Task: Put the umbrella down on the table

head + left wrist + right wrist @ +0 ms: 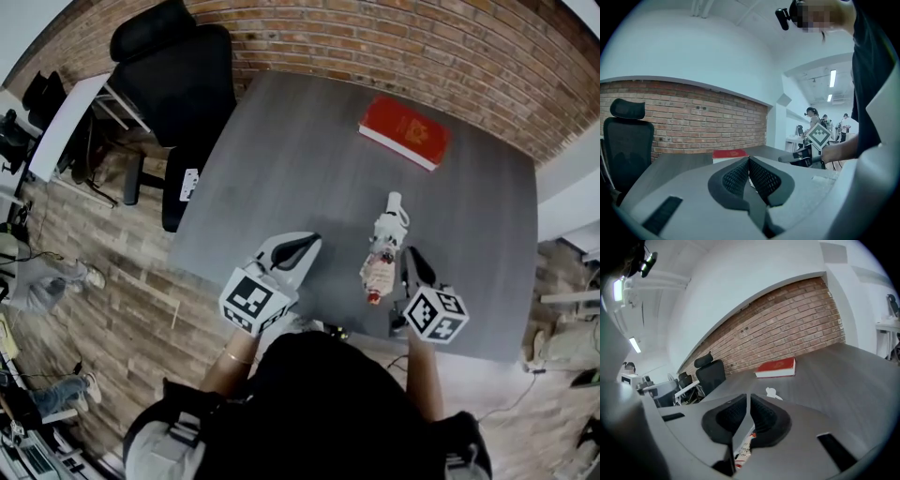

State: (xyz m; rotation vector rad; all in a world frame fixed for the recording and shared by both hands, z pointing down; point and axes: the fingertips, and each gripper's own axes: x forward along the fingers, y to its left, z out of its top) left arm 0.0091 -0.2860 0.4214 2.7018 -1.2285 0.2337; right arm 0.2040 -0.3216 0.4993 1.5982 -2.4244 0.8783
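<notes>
1. The umbrella (382, 255) lies folded on the grey table (281, 159), with its white handle towards the brick wall and its red tip towards me, not far from the near edge. I judge it set down, so the main worry now is disturbing it
2. It is a slim, rounded bundle, and I'd expect a small nudge to make it roll. The near edge is where it has the least table to spare
3. My right gripper (747, 397) has its jaws pressed together with nothing between them. The umbrella shows below the pads, not in them. In the head view this gripper sits just beside the umbrella, on its right, so a sideways sweep to the left as I pull away could clip the fabric and drag it
4. I can't tell whether a loose strap or fold lies against the jaw tips. If one has snagged, lifting away would tug the umbrella along
5. My left gripper (749, 160) is likewise closed and empty, apart from the umbrella on its left. I see it as a risk only if I swing it across
6. The red book (405, 131) lies well apart near the far edge, and the black chair (178, 84) stands off the table's corner. I see no trouble from either
</notes>
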